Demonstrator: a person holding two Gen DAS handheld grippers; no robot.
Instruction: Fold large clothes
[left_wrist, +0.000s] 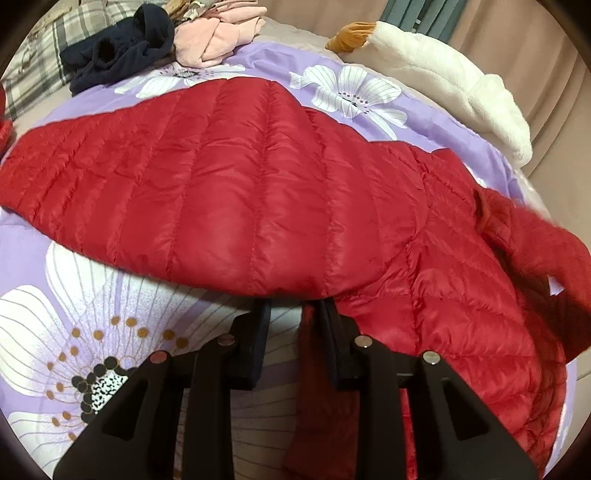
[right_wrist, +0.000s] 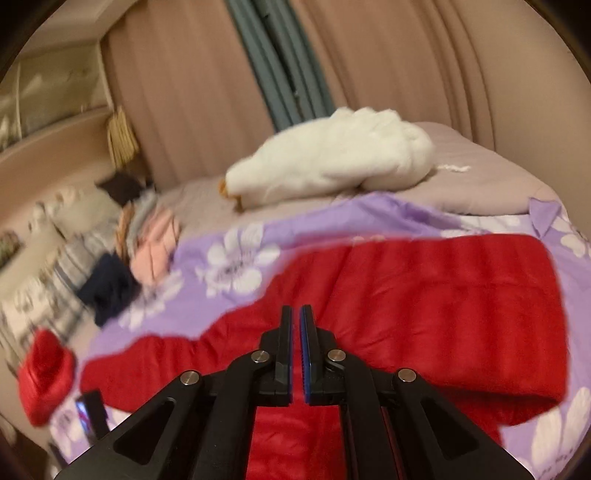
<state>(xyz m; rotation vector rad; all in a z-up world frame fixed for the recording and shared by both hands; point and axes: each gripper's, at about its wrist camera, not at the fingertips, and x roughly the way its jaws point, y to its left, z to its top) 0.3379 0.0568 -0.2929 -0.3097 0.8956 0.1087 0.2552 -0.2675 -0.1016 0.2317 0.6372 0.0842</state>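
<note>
Pink-beige curtains (right_wrist: 207, 92) close off the back of a bedroom, and in front of them our bed (right_wrist: 480, 177) carries a purple floral duvet (left_wrist: 48, 332) with a white plush toy (right_wrist: 332, 162) lying at its far edge and a heap of dark and pink clothes (left_wrist: 155, 40) toward the pillows. Across the duvet lies the red quilted down jacket (left_wrist: 229, 192), spread broadly, with one sleeve (left_wrist: 535, 243) trailing off to the side. Our left hand-held gripper (left_wrist: 295, 310) sits at the near hem with its fingers parted; red fabric runs beside its inner right finger, though we cannot tell whether any of it is truly pinched. Our right hand-held gripper (right_wrist: 295, 314) hangs over the jacket with its fingers drawn nearly together and nothing between them. We judge the jacket to be light, puffy and very soft, so it will sag and billow rather than hold a crease, and its shiny shell looks slippery enough to slide out of a shallow pinch. We would take hold at stitched edges, the hem, the shoulder seam or the cuff, where the layers are thin and firm, rather than on the swollen quilted panels, and press each fold flat so trapped air does not spring it open.
</note>
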